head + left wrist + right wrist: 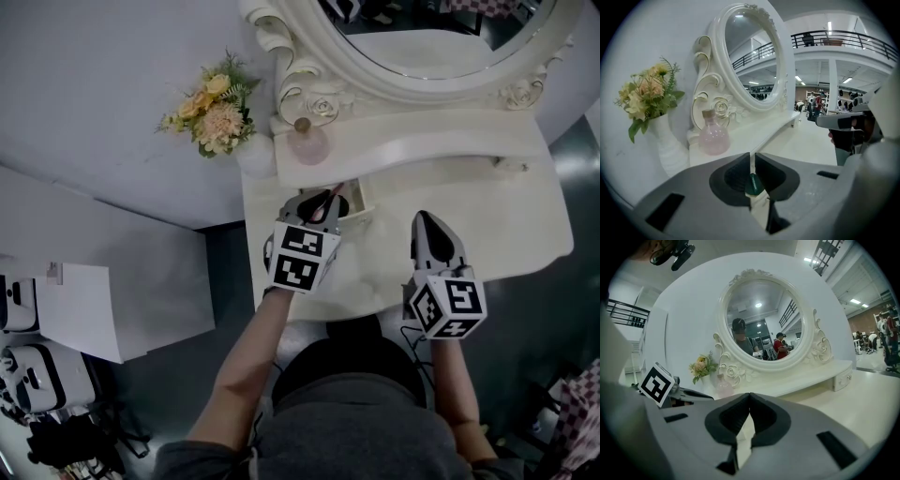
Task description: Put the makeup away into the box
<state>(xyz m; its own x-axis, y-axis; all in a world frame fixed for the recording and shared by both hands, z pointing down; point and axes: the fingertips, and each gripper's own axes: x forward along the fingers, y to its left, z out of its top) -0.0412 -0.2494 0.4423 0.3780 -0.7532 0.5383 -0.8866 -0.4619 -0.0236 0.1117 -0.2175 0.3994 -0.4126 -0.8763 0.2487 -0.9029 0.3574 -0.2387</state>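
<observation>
A small white box [366, 199] stands open on the white dressing table [506, 234], below the shelf. My left gripper [323, 202] hangs just over the box's left part, its jaws a narrow gap apart and open. Through that gap in the left gripper view [752, 158] a dark green makeup item [753, 184] shows below the jaws, apart from the pads. Something dark and reddish [335, 200] lies in the box beside the jaws. My right gripper [425, 221] rests to the right over bare tabletop, shut and empty [749, 397].
A pink perfume bottle [308, 142] stands on the raised shelf under the oval mirror [422, 42]. A white vase of yellow and peach flowers [214, 114] sits at the table's back left corner. The table's front edge runs close to the person's body.
</observation>
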